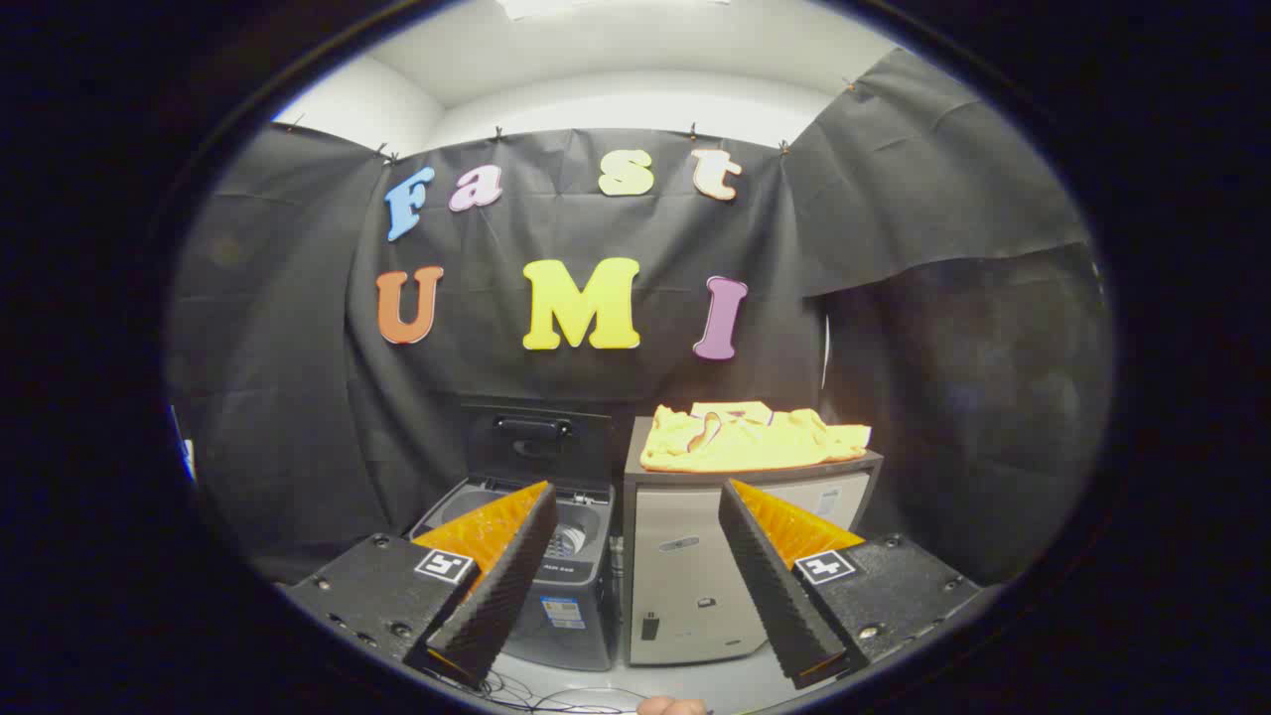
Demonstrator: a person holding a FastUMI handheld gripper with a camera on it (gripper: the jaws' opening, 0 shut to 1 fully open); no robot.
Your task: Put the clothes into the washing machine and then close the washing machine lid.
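A yellow garment (750, 437) lies folded on top of a pale cabinet (695, 586), beyond my right finger. To the cabinet's left stands a small grey top-loading washing machine (571, 606) with its dark lid (536, 437) raised upright against the wall; the drum opening shows behind my left finger. My gripper (635, 501) is open, fingers wide apart, nothing between them. It is well short of both the machine and the garment.
Black cloth walls close the booth at the back and on both sides. Thin cables (556, 695) lie on the pale floor in front of the machine. A bit of a hand (670, 706) shows just below the fingers.
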